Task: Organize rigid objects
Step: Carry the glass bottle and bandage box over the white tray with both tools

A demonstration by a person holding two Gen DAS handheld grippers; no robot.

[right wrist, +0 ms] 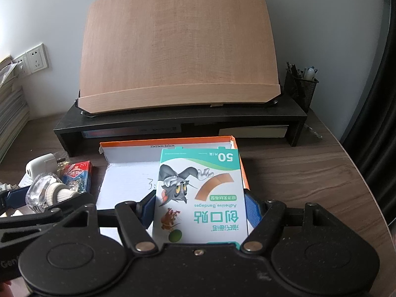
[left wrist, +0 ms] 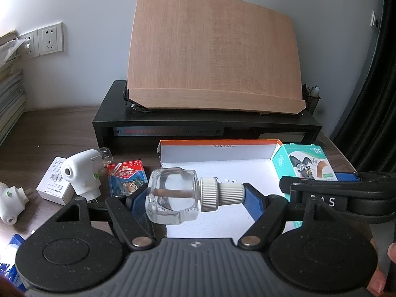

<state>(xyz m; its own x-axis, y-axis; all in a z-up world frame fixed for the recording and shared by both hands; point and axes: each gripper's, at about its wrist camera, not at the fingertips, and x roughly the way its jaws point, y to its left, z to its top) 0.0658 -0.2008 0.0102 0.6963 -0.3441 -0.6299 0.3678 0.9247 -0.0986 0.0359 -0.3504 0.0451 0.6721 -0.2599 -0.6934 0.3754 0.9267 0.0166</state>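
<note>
My left gripper (left wrist: 195, 196) is shut on a clear glass bottle (left wrist: 173, 195) with a white ribbed cap, held sideways between the blue pads at the left edge of a white tray with an orange rim (left wrist: 217, 142). In the right wrist view the same bottle (right wrist: 45, 193) shows at far left. My right gripper (right wrist: 200, 209) is shut on a teal and white bandage box (right wrist: 200, 188) with a cartoon cat, held over the right part of the tray (right wrist: 168, 140). That bandage box (left wrist: 304, 168) also shows at the right of the left wrist view.
Left of the tray lie a red and blue card pack (left wrist: 126, 178), two white plug-in devices (left wrist: 81, 173), (left wrist: 10, 205) and a small white box (left wrist: 55, 185). Behind stands a black riser (left wrist: 208, 121) with a wooden book stand (left wrist: 212, 57). A pen holder (right wrist: 300, 86) sits at its right.
</note>
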